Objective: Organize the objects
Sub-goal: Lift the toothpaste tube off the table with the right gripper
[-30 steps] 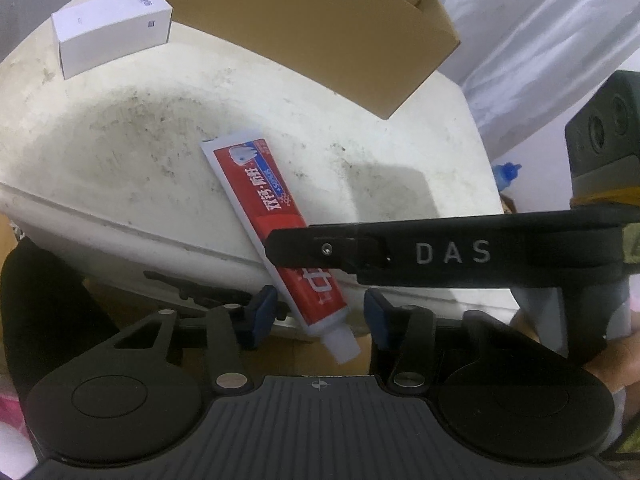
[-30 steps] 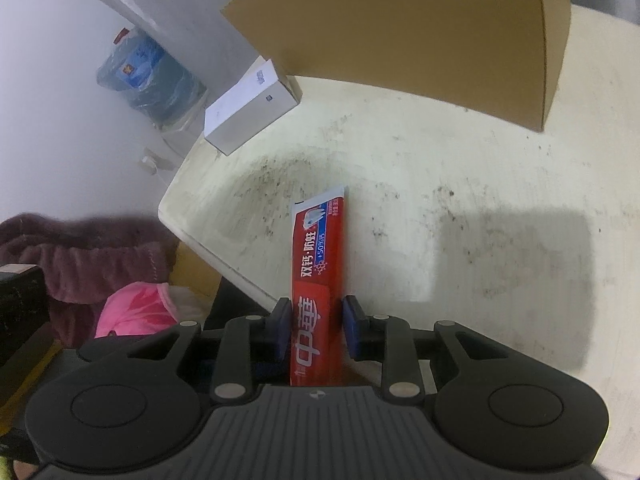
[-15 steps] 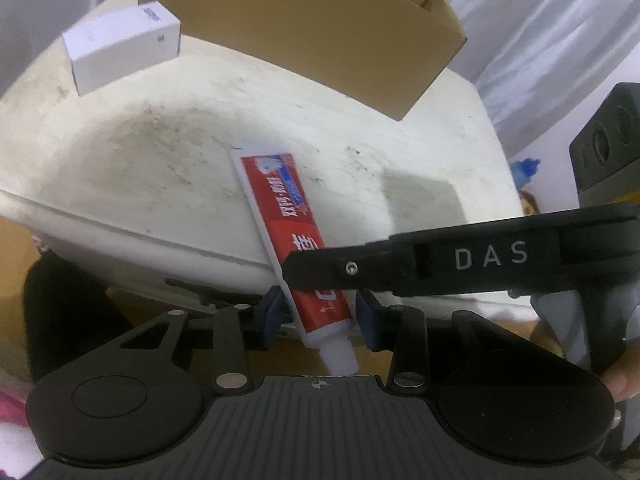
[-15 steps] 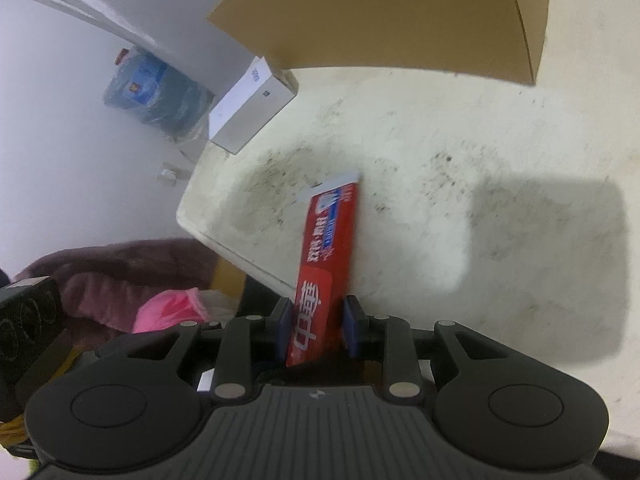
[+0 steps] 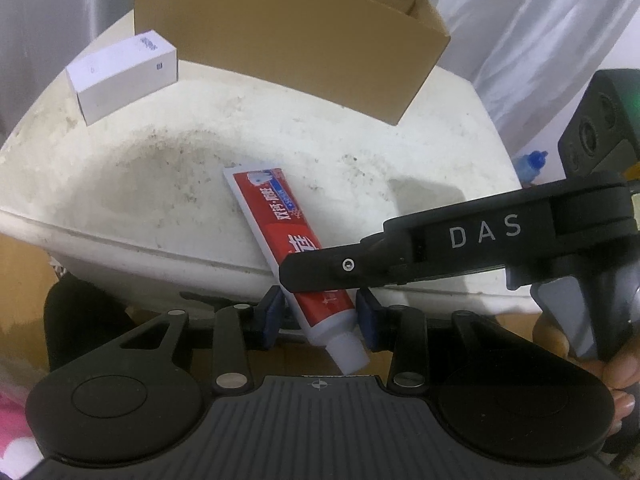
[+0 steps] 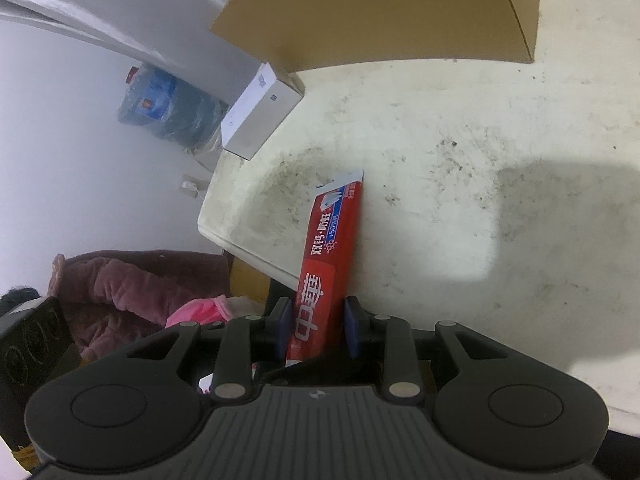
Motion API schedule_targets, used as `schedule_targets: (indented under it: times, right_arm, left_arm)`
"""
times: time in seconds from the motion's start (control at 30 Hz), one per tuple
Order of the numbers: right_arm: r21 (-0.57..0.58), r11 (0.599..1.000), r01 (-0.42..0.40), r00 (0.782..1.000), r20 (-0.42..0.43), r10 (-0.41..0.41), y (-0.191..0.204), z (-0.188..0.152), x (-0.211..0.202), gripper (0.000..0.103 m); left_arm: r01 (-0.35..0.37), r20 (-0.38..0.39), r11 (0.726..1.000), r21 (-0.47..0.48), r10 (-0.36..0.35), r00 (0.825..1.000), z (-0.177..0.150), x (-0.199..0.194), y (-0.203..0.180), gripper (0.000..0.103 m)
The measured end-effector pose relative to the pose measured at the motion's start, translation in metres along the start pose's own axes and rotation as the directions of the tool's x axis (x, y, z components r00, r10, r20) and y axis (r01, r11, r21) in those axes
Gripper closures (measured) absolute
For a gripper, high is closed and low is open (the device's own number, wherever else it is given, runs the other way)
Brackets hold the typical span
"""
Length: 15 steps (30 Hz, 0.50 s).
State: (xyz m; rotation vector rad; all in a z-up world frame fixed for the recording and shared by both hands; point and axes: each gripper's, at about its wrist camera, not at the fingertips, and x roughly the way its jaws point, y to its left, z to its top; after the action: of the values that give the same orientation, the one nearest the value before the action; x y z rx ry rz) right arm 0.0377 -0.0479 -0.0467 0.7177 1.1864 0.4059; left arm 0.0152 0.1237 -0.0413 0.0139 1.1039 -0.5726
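Two claws: both are closing on the same red and white toothpaste tube, one at each end of its lower part.
Toothpaste tube: it is lying slanted over the near edge of the stained white tabletop, its flat crimped end resting on the top and its white cap hanging out past the edge.
Left gripper: its blue pads are sitting at the neck end of the tube, just above the cap; the right pad looks a touch clear of the tube, yet the jaws are standing as narrow as they go, so it is gripping the tube.
Right gripper: its blue-padded fingers are pressing both sides of the red body of the tube, gripping it firmly; in the left wrist view its black arm marked DAS is crossing over the tube from the right.
Hand: fingers are showing at the right edge, under the right gripper's handle.
Brown cardboard box: it is standing open at the far edge of the tabletop, well apart from the tube.
Small white carton: it is sitting near the far left corner, beside the cardboard box.
Beyond the tabletop: a blue water bottle is standing by the wall, and a maroon padded garment is lying below the left edge.
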Motion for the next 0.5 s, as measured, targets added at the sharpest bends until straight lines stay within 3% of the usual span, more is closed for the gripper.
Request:
schedule_targets:
  times: [0.5]
  right_arm:
    - [-0.024,0.999,-0.025,0.999,0.038,0.026,0.009,0.003,-0.009,0.072]
  left_arm:
    - [-0.027,0.062,0.999,0.04,0.024,0.998,0.003,-0.013,-0.006,0.065]
